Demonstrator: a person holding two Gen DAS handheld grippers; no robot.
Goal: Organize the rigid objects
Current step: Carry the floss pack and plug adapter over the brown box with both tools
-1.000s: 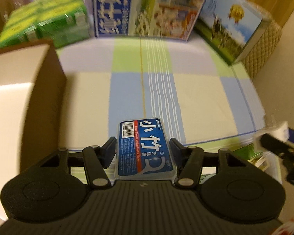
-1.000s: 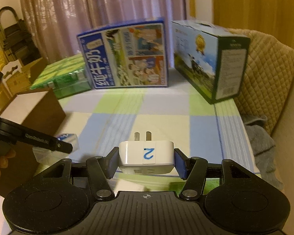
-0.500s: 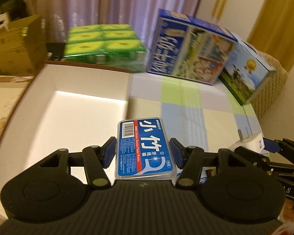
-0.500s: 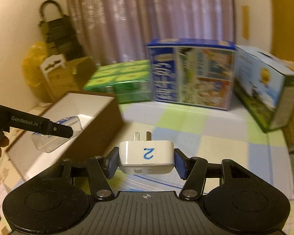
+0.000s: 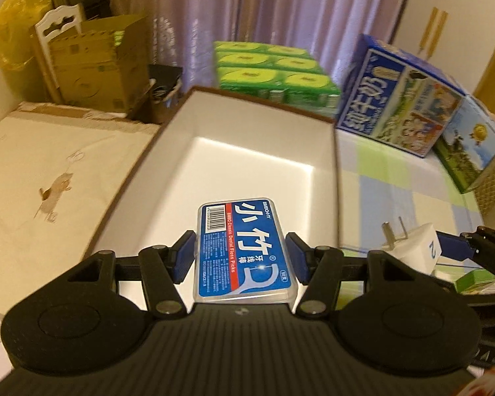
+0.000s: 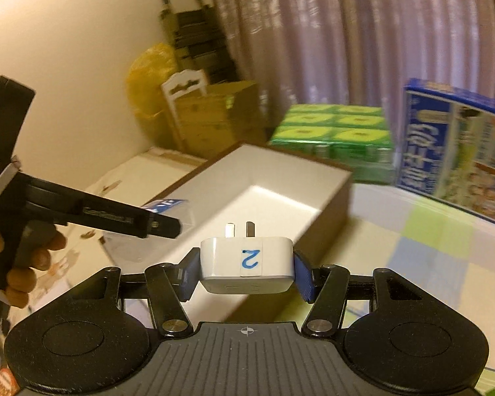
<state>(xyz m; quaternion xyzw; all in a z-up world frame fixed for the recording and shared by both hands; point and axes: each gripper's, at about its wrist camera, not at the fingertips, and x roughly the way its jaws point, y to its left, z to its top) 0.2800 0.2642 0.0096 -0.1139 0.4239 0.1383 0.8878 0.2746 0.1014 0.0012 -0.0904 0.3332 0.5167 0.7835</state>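
I see my left gripper (image 5: 240, 258) clamping a clear plastic floss-pick case (image 5: 244, 247); right gripper (image 6: 246, 272) clamping a smooth white plug adapter (image 6: 246, 264) beside the rectangular white-lined box (image 5: 247, 151).

Green carton pack (image 6: 333, 132) smeared by blur, its print unreadable; the floss pick box (image 5: 244, 250) loses its near end behind the left gripper (image 5: 241, 257); the person's hand (image 6: 19, 257) is cut off at frame edge

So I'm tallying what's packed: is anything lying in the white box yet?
No, the box shows only its bare white floor; the floss case is in the left gripper above it.
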